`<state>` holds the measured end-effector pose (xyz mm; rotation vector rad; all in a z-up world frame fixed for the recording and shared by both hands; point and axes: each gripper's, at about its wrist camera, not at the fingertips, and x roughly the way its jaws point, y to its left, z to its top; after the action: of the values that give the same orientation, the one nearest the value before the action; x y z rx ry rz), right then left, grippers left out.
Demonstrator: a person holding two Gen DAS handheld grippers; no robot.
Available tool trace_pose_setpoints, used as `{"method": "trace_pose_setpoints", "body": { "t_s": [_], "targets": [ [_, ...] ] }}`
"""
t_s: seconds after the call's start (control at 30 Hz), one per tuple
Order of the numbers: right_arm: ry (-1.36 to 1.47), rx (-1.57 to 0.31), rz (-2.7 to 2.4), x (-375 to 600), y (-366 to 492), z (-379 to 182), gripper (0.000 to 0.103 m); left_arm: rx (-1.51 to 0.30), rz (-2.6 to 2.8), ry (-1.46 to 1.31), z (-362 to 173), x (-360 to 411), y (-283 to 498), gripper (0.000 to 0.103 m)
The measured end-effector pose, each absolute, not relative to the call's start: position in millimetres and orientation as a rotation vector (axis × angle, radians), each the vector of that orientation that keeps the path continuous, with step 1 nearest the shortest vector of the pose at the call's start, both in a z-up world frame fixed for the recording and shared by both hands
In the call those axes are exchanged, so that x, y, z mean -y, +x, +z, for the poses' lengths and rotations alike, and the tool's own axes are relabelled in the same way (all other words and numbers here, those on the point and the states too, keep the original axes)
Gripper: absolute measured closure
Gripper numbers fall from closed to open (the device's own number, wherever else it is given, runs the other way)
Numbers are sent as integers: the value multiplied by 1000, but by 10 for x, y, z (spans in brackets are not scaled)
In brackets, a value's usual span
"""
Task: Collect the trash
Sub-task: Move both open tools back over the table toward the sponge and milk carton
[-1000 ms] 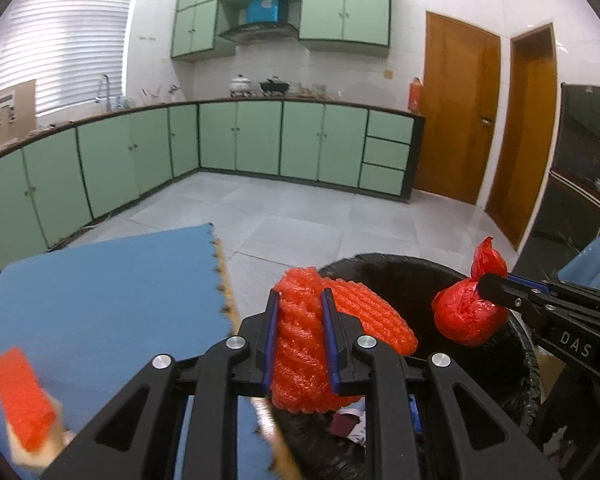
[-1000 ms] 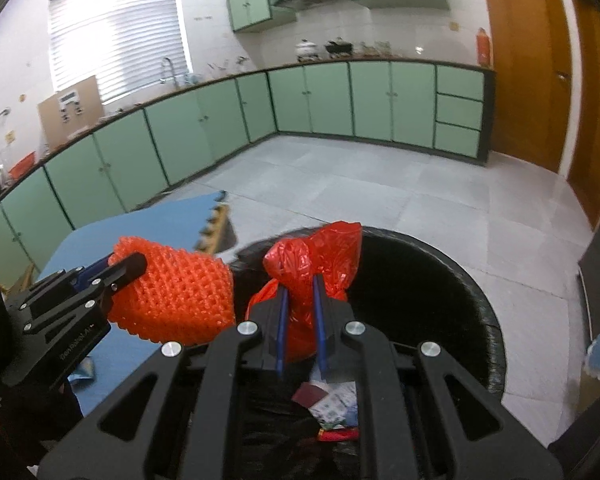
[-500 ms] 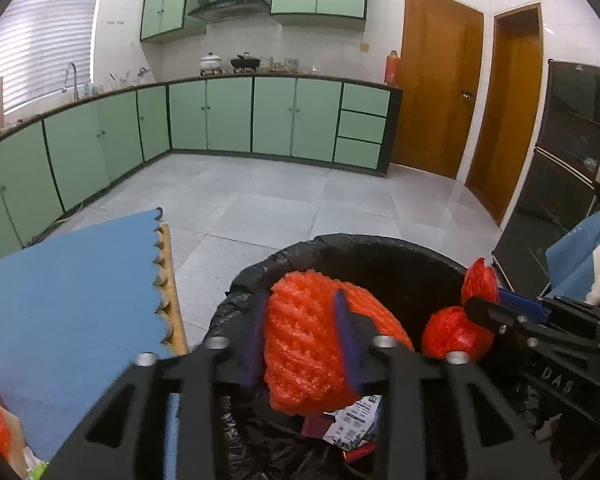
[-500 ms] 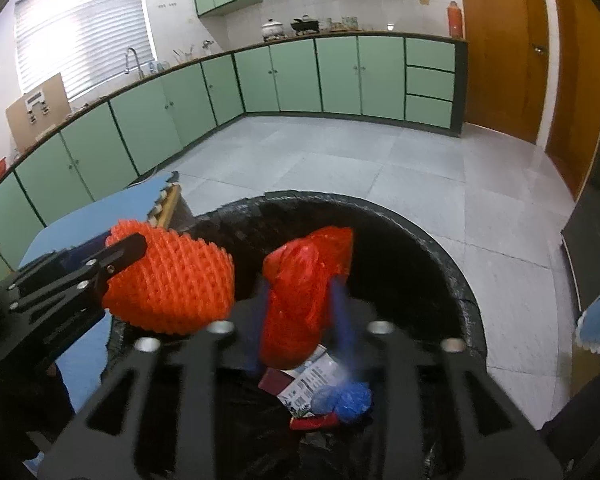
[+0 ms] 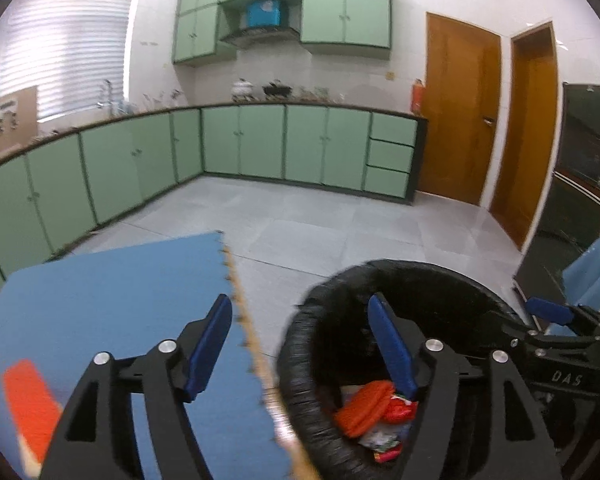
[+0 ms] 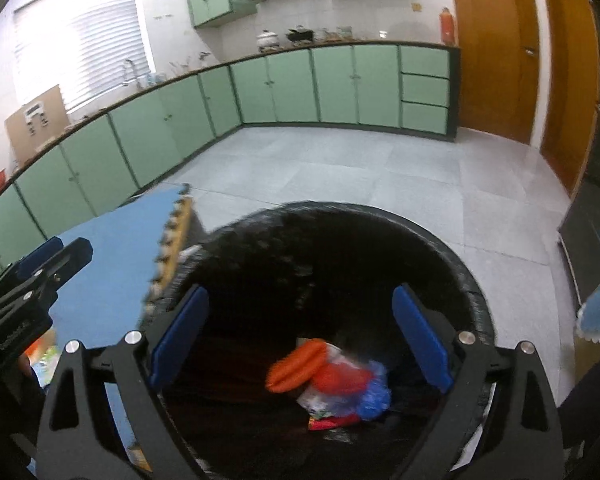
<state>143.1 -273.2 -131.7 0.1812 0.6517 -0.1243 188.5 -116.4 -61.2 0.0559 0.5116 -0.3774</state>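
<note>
Two grippers, both mine, over the black bin [image 6: 472,292]: left gripper [image 5: 300,344] and right gripper [image 6: 300,332] jaws opening wide, nothing between. Orange net [image 6: 296,364] and red bag [image 6: 340,376] lie inside the bin.

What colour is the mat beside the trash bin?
Blue; the mat shows best in the left wrist view.
</note>
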Motion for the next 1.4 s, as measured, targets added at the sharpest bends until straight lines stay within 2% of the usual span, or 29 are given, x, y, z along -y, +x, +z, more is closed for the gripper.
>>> {"method": "trace_pose_setpoints", "body": {
  "t_s": [0.4,0.73,1.03,1.4],
  "targets": [
    [122,-614,91,1699,1554,-1104,12,-482,-138,10,-457,-148,1553,32],
    [73,-647,258,863,1521,-1185,12,-515,39,15,-667,-976,1266,32],
    [30,-704,320,423,1460,-1361,12,-585,97,-12,-960,-1307,998,32],
    [4,-750,312,379,1378,-1523,12,-652,78,-27,-1232,-1276,814,37]
  ]
}}
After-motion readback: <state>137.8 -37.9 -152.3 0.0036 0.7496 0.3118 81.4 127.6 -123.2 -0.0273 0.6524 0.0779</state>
